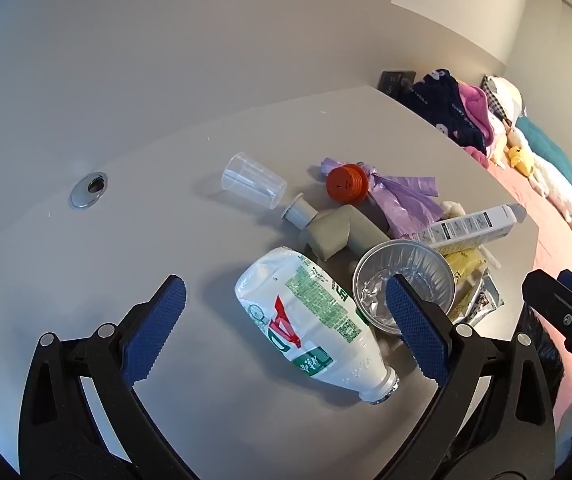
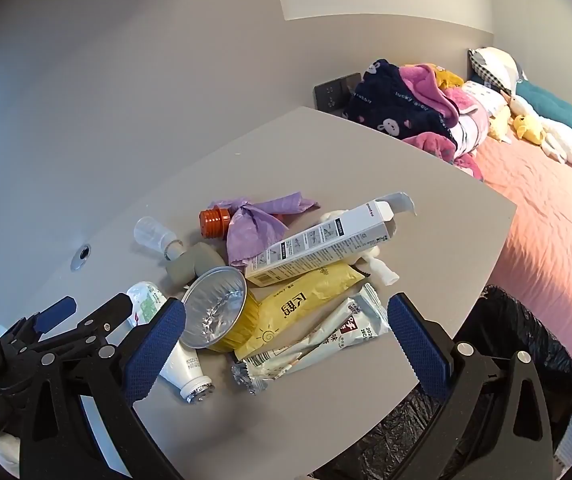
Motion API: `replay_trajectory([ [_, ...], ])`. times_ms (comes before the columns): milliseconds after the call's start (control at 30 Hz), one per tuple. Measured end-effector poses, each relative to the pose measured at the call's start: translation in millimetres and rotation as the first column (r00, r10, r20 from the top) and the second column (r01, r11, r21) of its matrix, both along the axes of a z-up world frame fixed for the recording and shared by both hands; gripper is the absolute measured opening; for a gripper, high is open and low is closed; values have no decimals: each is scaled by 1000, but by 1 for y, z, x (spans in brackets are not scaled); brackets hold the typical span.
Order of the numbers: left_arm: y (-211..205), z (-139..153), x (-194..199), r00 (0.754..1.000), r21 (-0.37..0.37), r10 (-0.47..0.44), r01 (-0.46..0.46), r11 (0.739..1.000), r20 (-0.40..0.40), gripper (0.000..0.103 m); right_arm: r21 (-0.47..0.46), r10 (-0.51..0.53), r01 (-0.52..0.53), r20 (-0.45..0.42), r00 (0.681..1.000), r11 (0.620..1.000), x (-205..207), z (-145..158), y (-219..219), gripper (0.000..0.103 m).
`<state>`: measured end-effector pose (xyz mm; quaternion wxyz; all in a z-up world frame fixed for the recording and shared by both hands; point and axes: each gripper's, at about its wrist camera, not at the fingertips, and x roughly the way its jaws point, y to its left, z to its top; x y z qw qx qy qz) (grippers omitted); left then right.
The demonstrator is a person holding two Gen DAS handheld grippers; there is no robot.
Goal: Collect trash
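In the left wrist view, the left gripper [image 1: 286,322] hung released, jaws spread around a white bottle [image 1: 310,320] at lower centre. In the right wrist view, the right gripper [image 2: 286,340] gaped over wrappers [image 2: 318,336] at lower centre; a bin [image 2: 526,360] stood lower right.

I get soft, even daylight from the right, faint shadows falling left beneath my grippers, sharp focus, and heavy fisheye bending with dark corners.

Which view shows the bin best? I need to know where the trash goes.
The right wrist view: the black-lined bin stands beside the table's right edge, its rim visible. The left wrist view shows only a dark sliver behind the tongs.
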<state>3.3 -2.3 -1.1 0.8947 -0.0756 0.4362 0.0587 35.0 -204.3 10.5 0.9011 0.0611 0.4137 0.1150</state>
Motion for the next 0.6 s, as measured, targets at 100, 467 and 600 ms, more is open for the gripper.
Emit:
replay_trajectory([
  [100,-1,1,1,1000,0,-2,2,1000,-2,97,-1,-3,3,2,1000,1000,-1,1,-1,101],
  [467,-2,0,1,1000,2,1,-1,1000,2,97,1,-9,9,4,1000,1000,0,2,-3,101],
  [600,-2,0,2,1000,2,2,-2,1000,0,97,1,-8,8,4,1000,1000,1,2,-3,101],
])
